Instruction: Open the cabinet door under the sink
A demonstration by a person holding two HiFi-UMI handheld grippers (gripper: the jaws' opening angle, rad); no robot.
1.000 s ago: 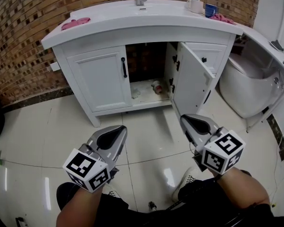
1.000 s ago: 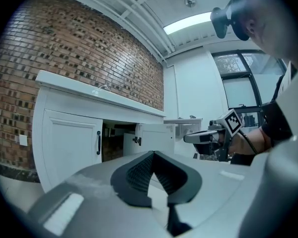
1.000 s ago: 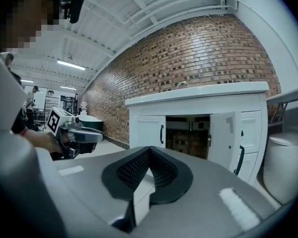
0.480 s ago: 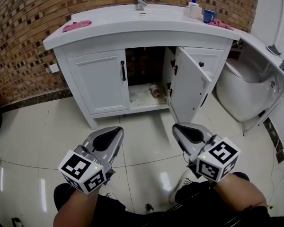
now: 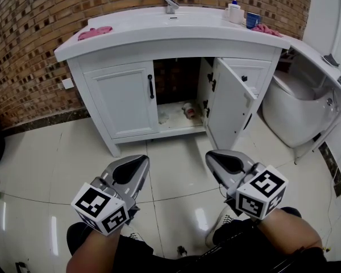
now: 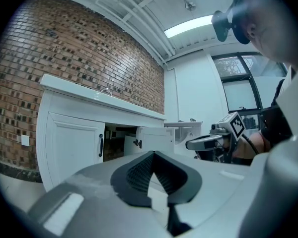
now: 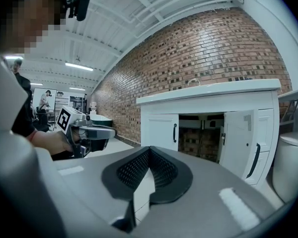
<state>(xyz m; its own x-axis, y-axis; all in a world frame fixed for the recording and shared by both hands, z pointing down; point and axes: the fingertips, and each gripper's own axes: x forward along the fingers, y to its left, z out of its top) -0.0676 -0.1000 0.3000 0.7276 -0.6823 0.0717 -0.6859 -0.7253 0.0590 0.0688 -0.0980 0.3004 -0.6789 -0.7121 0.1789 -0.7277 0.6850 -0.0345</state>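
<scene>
I judge the job essentially done. The right cabinet door (image 5: 230, 104) under the sink (image 5: 159, 17) stands swung out toward me, and the cupboard behind it gapes dark with a small item (image 5: 188, 110) on its floor. The left cabinet door (image 5: 124, 98) is shut. My left claw (image 5: 133, 166) and right claw (image 5: 223, 159) hang over the floor tiles (image 5: 40, 158), well apart from the cabinet, each pinched together on nothing. If one door suffices, nothing is left to do.

White vanity cabinet (image 5: 122, 98) on tiled floor (image 5: 45, 164)
</scene>
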